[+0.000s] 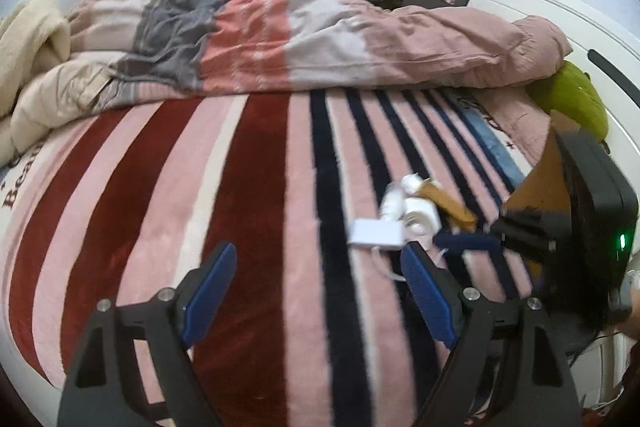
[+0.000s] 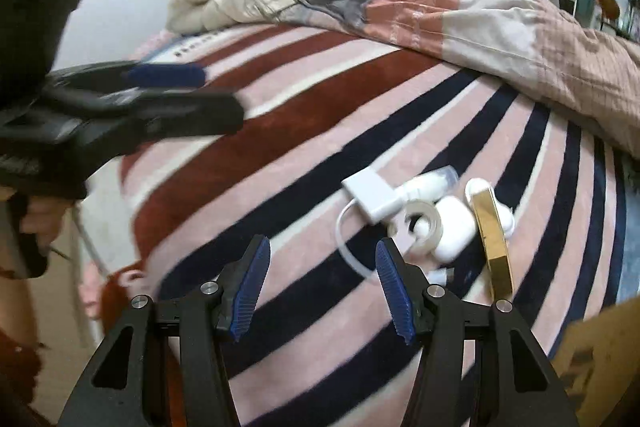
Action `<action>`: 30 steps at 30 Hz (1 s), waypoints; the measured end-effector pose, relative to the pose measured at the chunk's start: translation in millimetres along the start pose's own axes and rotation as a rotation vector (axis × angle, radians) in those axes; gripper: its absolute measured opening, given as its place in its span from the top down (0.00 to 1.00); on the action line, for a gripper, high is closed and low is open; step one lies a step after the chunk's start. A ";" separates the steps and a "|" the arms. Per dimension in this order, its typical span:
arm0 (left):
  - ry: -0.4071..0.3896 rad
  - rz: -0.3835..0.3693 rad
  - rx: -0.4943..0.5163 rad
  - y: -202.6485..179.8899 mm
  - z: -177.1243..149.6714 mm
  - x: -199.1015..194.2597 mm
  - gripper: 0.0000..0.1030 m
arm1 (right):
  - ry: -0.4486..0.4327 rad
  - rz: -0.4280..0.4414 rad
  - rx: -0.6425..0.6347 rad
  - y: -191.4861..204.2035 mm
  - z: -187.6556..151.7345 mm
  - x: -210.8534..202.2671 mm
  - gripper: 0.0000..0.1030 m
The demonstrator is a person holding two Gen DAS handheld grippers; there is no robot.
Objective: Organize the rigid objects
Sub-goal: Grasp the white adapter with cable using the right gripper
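Observation:
A small pile of rigid objects lies on the striped blanket [image 2: 304, 131]: a white adapter with cable [image 2: 372, 194], a white bottle [image 2: 430, 183], a clear tape roll [image 2: 420, 223], a white earbud case [image 2: 456, 227] and a gold box [image 2: 494, 239]. The pile also shows in the left wrist view, with the adapter [image 1: 376, 233] and the gold box [image 1: 450, 203]. My right gripper [image 2: 322, 291] is open and empty, just short and left of the pile. My left gripper [image 1: 316, 291] is open and empty, left of the pile. The right gripper [image 1: 468, 241] reaches in beside the pile.
A rumpled pink and grey duvet [image 1: 304, 31] covers the far half of the bed. A green cushion [image 1: 576, 99] lies by the white headboard [image 1: 532, 3]. A brown cardboard box [image 2: 600, 355] sits at the bed's near right. Shelves and clutter stand beyond the bed.

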State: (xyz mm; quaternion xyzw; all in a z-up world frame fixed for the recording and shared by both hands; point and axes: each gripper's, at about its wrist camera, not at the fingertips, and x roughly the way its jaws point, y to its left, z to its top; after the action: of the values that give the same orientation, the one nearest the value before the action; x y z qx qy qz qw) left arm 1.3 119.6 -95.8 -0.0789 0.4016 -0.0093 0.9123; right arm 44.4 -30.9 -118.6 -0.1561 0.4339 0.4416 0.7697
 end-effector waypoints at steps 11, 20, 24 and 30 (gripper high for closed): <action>-0.003 0.013 -0.051 29.8 -22.6 -2.0 0.20 | 0.094 -0.038 -0.144 -5.1 26.8 66.0 0.44; 0.006 0.037 -0.079 34.0 -28.2 -12.9 0.20 | 0.115 0.114 -0.118 18.4 8.1 65.5 0.44; 0.005 0.049 -0.093 34.3 -30.8 -20.2 0.20 | 0.090 0.081 -0.117 21.9 9.1 71.1 0.46; 0.008 0.081 -0.102 28.6 -32.0 -29.3 0.20 | 0.074 0.034 -0.078 14.0 11.2 72.2 0.74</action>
State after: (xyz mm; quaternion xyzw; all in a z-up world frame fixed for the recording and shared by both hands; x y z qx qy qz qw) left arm -43.3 145.8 -99.9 -0.1090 0.4080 0.0480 0.9052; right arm 55.8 23.3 -168.4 -0.1948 0.4472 0.4651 0.7387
